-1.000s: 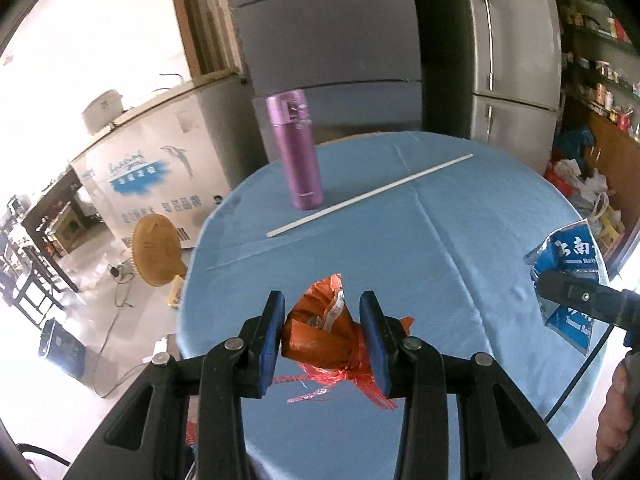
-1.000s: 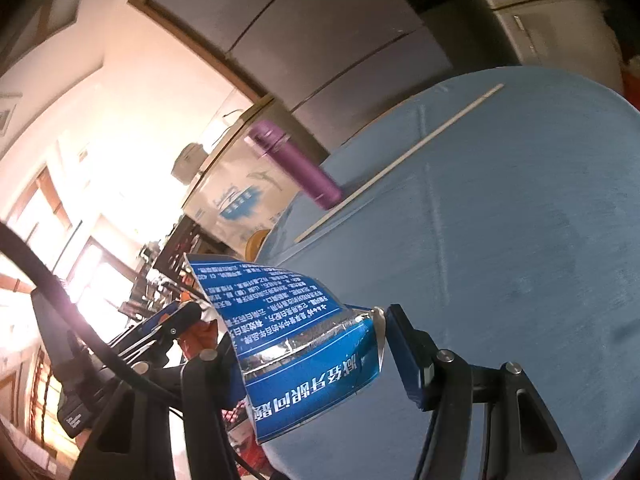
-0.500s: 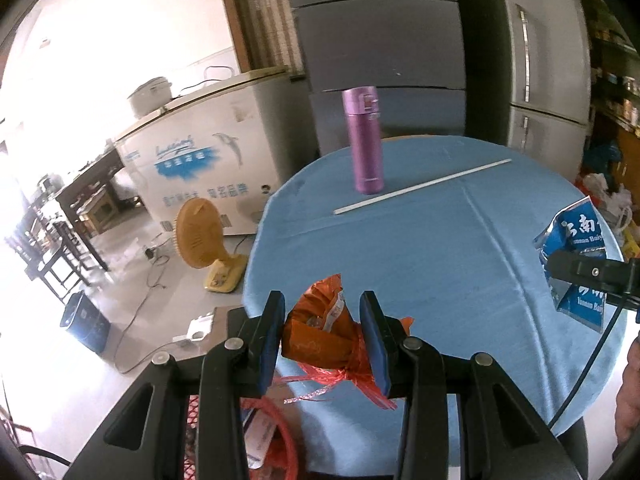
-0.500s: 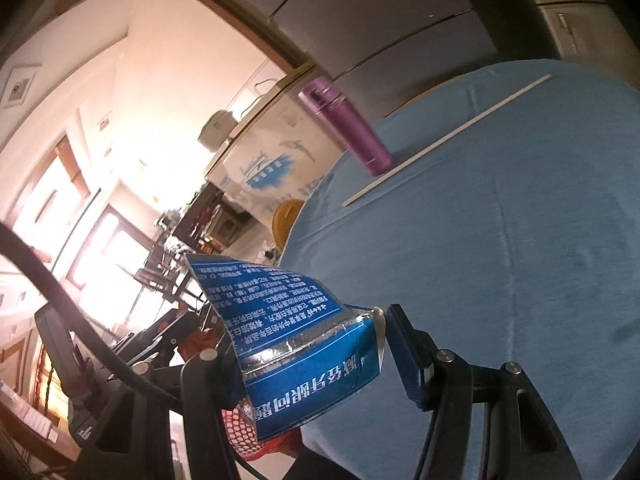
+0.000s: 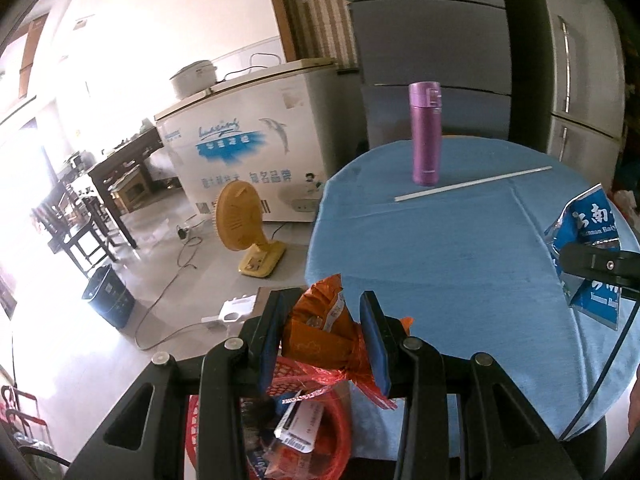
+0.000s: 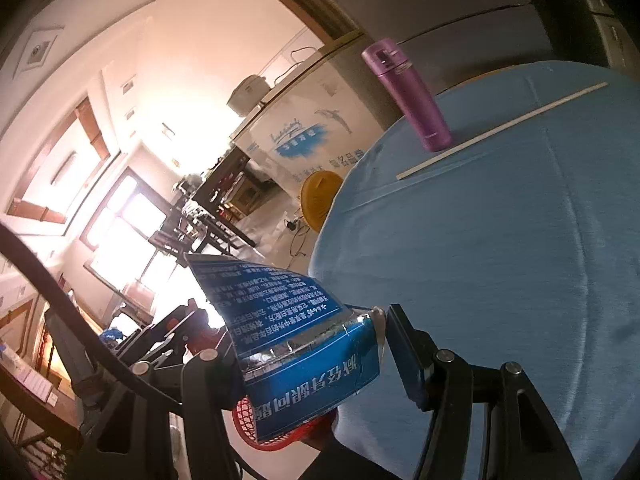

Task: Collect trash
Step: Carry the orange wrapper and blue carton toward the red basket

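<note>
From my remote seat I saw a pale tiled floor [image 5: 160,280] washed in glare from the windows [image 6: 120,216]. A white chest freezer [image 5: 256,156] stood against the wall, a yellow fan [image 5: 244,232] before it, dark wooden chairs [image 5: 76,236] further off, and grey refrigerators [image 5: 576,80] behind the blue-clothed round table [image 5: 460,248].

A lived-in home, the kitchen and dining end of it. Straight ahead of the left tool [image 5: 320,336] stands a round table [image 5: 460,248] under a blue cloth, carrying a purple flask [image 5: 425,134]. Beyond the table rise tall grey refrigerators [image 5: 576,80]. Ahead and to the left sits a white chest freezer [image 5: 248,156] with a rice cooker [image 5: 194,78] on its lid, a yellow fan [image 5: 240,228] on the tiled floor before it, and dark wooden chairs [image 5: 80,232] farther left by bright windows.
</note>
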The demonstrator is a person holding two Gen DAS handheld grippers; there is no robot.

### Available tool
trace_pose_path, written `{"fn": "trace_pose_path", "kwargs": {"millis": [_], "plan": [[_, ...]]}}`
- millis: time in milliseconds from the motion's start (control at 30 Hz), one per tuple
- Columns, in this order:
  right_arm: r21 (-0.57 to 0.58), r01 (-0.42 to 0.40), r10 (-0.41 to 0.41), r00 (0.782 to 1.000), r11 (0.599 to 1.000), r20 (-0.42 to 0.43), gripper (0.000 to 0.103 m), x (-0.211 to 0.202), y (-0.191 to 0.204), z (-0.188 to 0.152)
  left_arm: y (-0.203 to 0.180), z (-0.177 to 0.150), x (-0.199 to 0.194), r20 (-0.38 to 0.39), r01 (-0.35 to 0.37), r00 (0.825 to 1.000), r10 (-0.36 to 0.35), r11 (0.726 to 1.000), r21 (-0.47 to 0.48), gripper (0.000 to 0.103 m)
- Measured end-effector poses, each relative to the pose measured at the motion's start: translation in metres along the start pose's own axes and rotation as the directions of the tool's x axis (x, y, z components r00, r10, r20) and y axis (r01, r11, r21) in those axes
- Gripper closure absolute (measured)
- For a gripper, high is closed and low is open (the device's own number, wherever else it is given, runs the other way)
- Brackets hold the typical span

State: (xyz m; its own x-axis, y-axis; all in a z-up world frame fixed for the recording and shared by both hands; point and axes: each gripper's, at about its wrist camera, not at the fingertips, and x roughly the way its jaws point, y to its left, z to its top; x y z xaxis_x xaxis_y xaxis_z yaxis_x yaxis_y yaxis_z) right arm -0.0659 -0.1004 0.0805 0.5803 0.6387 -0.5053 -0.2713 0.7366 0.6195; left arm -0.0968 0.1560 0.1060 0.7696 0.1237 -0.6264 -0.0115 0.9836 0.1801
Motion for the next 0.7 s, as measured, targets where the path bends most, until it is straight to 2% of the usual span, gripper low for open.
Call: {"fn": "trace_pose_path", "kwargs": {"millis": [300, 700], "plan": [[-0.037, -0.023, 0.021, 0.999, 0.999, -0.046, 0.040, 0.022, 0.018, -0.003, 0.020, -0.011, 0.004, -0.021, -0.030, 0.999, 0.030, 0.999, -0.034, 0.063], [-0.055, -0.040, 0.033, 0.993, 0.998, -0.110, 0.040, 0.045, 0.029, -0.016, 0.027, -0.025, 0.012, -0.062, -0.066, 0.996, 0.063, 0.997, -0.035, 0.063]]}}
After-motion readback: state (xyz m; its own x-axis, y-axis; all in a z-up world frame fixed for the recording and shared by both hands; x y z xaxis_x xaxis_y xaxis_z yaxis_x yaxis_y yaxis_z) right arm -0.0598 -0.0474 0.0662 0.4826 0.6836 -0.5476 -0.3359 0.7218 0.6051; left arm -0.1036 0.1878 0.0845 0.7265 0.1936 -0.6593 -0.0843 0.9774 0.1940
